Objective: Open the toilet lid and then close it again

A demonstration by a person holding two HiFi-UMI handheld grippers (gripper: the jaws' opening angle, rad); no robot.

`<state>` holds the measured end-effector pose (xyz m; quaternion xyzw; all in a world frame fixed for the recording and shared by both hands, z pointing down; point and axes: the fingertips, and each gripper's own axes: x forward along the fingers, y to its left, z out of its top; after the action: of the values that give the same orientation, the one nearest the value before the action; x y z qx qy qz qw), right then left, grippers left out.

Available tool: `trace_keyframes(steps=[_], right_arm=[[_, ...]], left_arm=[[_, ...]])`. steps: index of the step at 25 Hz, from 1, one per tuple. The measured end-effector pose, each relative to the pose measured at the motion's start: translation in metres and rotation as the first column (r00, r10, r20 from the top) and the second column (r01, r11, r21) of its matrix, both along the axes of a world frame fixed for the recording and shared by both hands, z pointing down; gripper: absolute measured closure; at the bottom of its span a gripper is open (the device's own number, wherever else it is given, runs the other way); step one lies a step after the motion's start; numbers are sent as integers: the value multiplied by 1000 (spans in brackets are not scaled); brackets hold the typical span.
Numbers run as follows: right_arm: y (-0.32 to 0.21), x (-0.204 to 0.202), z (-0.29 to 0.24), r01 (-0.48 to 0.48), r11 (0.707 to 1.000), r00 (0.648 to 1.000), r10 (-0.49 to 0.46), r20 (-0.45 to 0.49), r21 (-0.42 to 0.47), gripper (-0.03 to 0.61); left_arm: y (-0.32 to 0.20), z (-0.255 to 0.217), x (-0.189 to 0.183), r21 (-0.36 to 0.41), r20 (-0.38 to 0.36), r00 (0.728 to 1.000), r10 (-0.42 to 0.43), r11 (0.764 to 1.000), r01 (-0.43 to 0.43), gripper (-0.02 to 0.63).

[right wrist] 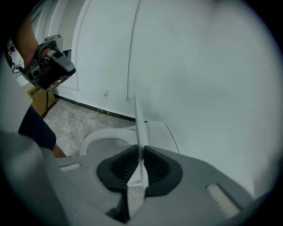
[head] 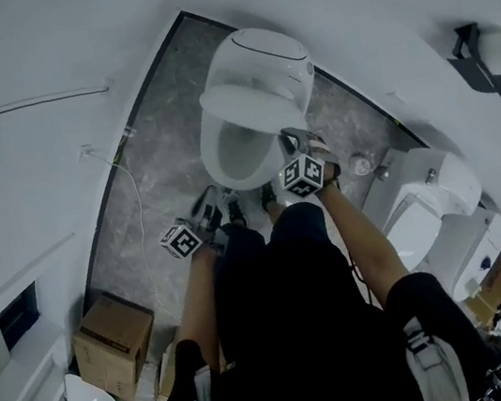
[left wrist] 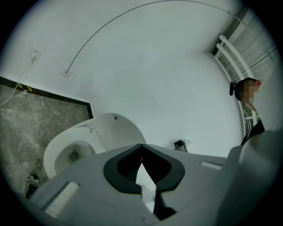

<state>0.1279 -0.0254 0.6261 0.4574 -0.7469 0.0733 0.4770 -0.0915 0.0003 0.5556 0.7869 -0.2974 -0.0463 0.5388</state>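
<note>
Overhead, the toilet lid point(head: 248, 100) stood half-raised over the bowl point(head: 233, 155), its free edge in the right gripper point(head: 292, 140). Left gripper view: the left gripper point(left wrist: 141, 149) was closed, empty. Right gripper view: jaws clamped that thin rim, probably stiff, light, slick plastic.

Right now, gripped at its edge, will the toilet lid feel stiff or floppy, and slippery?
Probably stiff: the toilet lid shows a straight thin edge in the right tongs. Its smooth white surface may slip. Partly raised, it would likely drop if released.
</note>
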Motion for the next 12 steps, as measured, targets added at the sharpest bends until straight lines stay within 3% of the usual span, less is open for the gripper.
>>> trace_keyframes(steps=[7, 12], right_arm=[[-17, 17, -9, 19, 1000, 999, -19, -33, -5, 551], [-31, 27, -14, 16, 999, 1000, -16, -5, -30, 552]], left_arm=[[-12, -19, -7, 68, -27, 998, -51, 996, 53, 603], [-13, -39, -10, 126, 30, 998, -64, 990, 60, 603]])
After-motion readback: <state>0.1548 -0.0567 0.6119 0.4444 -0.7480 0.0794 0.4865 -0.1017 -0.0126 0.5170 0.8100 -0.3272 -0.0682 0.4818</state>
